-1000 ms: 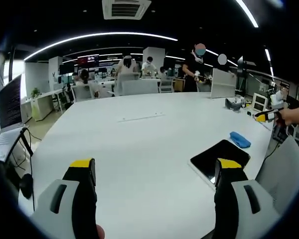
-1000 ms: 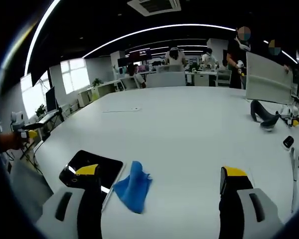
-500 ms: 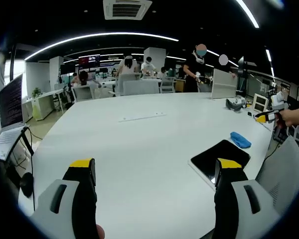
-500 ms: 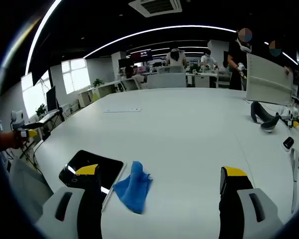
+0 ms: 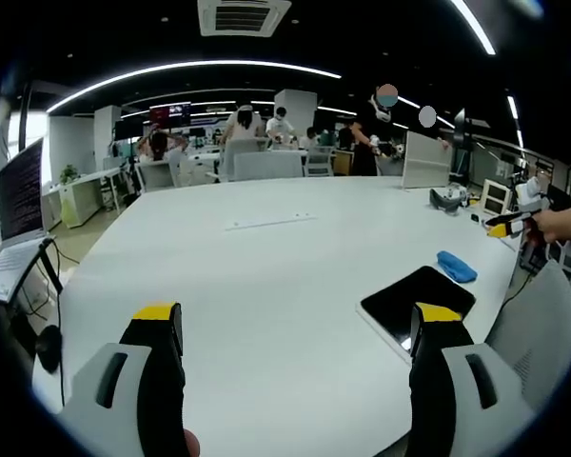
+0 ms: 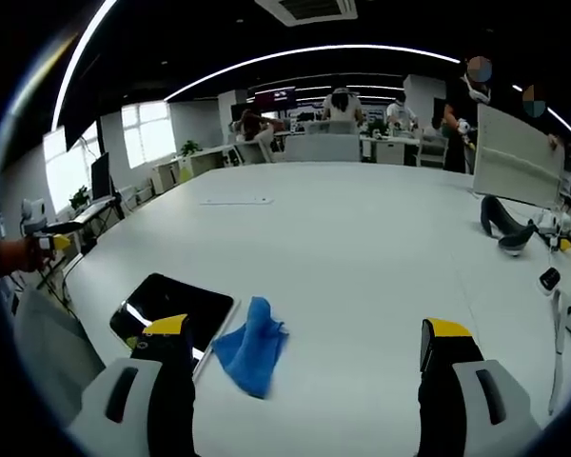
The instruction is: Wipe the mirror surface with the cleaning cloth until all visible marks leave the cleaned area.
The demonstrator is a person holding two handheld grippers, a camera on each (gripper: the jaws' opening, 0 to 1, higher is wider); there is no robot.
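White office table (image 6: 362,248), wide and bare: mirror (image 6: 171,309) flat near your edge, blue cloth (image 6: 250,333) crumpled just beside it. Your right gripper (image 6: 309,347) and left gripper (image 5: 290,328) both gape wide, holding nothing. Risk: grabbing low could nudge the mirror off the edge. No legible writing.

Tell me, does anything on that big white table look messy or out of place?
Only slightly: the blue cloth lies crumpled in a heap beside the dark mirror rather than folded. Nothing looks spilled or broken on the table.
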